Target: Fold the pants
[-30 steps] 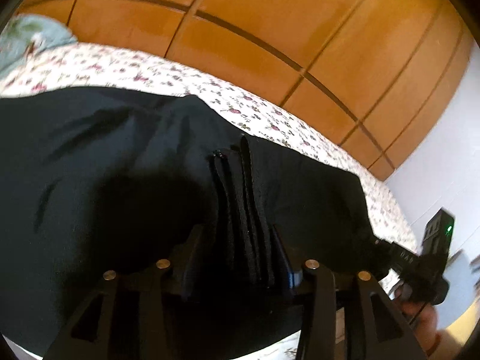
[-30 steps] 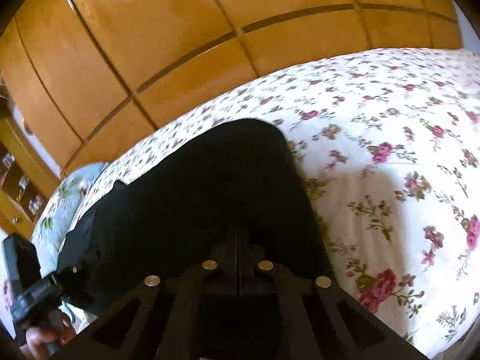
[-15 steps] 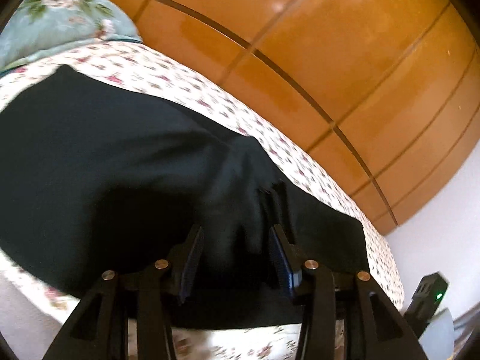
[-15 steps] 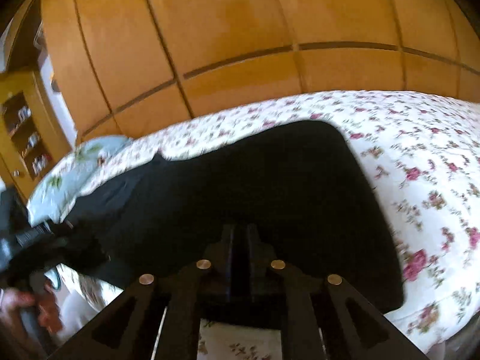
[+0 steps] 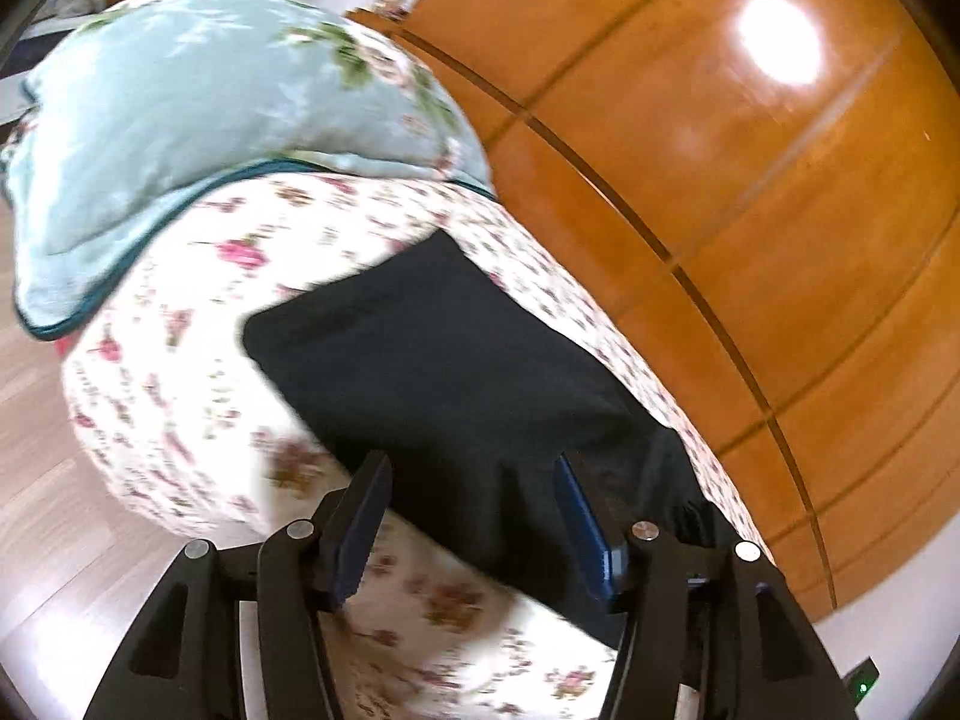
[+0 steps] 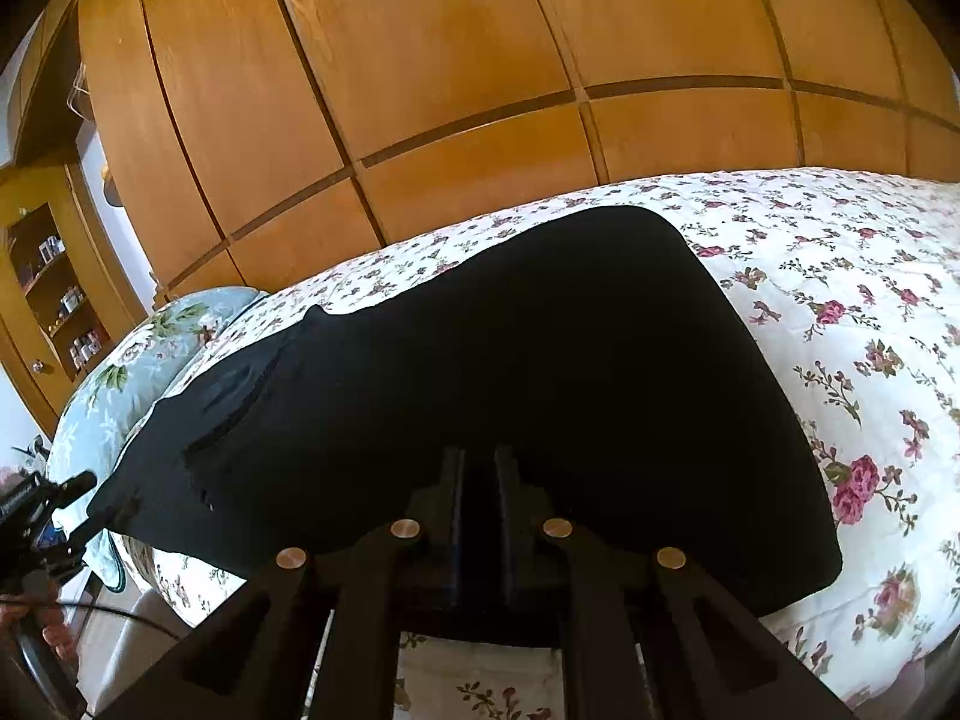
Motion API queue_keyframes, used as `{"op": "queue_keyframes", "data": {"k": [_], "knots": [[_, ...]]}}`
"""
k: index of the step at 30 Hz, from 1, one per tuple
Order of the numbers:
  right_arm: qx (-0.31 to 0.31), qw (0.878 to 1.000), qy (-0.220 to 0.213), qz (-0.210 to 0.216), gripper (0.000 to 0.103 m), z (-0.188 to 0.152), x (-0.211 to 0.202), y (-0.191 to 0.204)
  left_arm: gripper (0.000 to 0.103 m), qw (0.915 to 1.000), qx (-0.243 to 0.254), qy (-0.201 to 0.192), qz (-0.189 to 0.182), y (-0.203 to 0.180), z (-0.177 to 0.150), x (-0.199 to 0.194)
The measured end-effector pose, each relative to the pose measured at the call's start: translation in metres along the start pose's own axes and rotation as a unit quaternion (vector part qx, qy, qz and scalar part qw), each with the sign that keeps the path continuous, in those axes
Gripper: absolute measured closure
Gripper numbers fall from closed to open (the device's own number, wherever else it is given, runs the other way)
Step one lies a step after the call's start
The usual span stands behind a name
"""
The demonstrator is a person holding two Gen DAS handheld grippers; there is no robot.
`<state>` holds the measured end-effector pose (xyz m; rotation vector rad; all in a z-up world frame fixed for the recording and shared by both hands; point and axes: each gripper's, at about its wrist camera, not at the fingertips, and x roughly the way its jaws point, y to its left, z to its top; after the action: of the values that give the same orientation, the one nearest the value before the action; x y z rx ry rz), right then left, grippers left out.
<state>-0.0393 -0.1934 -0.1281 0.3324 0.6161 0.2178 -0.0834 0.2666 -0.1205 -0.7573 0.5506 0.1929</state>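
Jaws on the left gripper [image 5: 474,516] are opening, standing wide with black cloth of the pants [image 5: 456,372] lying between them; its blue pads [image 5: 360,516] do not press the fabric. On the right gripper [image 6: 480,516] the fingers sit nearly together with a thin dark gap; they overlie the near edge of the pants [image 6: 480,360], but black on black hides whether cloth is pinched there, so a grip cannot be told.

Those pants lie flat on the bed [image 6: 840,276], across its flowered cover, near its front edge.

Much of the left view is smeared by motion, so the flower print near the fingers blurs. It shows only one end of the pants, cut off at lower right behind the gripper. Past it lies a pale blue pillow [image 5: 198,120], then wooden floor [image 5: 42,480] at the left edge.

From the right view comes the whole dark shape, with a seam or pocket line toward its left end. At far left the other gripper [image 6: 36,510] shows small and partly cut off, with fingers of a hand [image 6: 54,630] below it. Beyond the bed stand wardrobe doors [image 6: 480,60] and a shelf unit [image 6: 54,300], its contents too small to name.
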Motion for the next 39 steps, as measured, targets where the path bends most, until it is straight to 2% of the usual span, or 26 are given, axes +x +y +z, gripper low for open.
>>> {"op": "queue_keyframes", "data": {"k": [5, 9, 16, 18, 19, 20, 23, 29, 39], "knots": [[0.006, 1.000, -0.002, 0.003, 0.093, -0.001, 0.000, -0.001, 0.044, 0.9991, -0.030, 0.007, 0.030, 0.027, 0.005, 0.005], [0.005, 1.000, -0.002, 0.002, 0.093, -0.001, 0.000, -0.001, 0.044, 0.9977, -0.060, 0.032, 0.001, 0.044, 0.012, 0.018], [0.003, 1.000, -0.002, 0.005, 0.093, -0.001, 0.000, -0.002, 0.045, 0.9951, -0.096, 0.017, -0.017, 0.052, 0.022, 0.027], [0.002, 1.000, -0.003, 0.004, 0.093, -0.001, 0.000, -0.001, 0.054, 0.9960, -0.086, 0.019, -0.016, 0.048, 0.024, 0.030], [0.001, 1.000, -0.004, 0.003, 0.093, -0.001, 0.000, -0.001, 0.068, 0.9966, -0.079, 0.021, -0.015, 0.046, 0.026, 0.032], [0.000, 1.000, -0.005, 0.003, 0.093, -0.001, 0.000, -0.001, 0.077, 0.9971, -0.071, 0.025, -0.012, 0.045, 0.027, 0.035], [0.000, 1.000, -0.005, 0.004, 0.093, -0.002, 0.000, -0.001, 0.084, 0.9972, -0.067, 0.032, -0.015, 0.045, 0.030, 0.036], [0.004, 1.000, -0.005, 0.006, 0.093, -0.002, -0.001, -0.001, 0.089, 0.9971, -0.068, 0.017, -0.030, 0.031, 0.035, 0.025], [0.009, 1.000, -0.005, 0.015, 0.093, -0.002, -0.001, -0.005, 0.091, 0.9955, -0.032, -0.011, -0.088, -0.018, 0.051, -0.001]]}}
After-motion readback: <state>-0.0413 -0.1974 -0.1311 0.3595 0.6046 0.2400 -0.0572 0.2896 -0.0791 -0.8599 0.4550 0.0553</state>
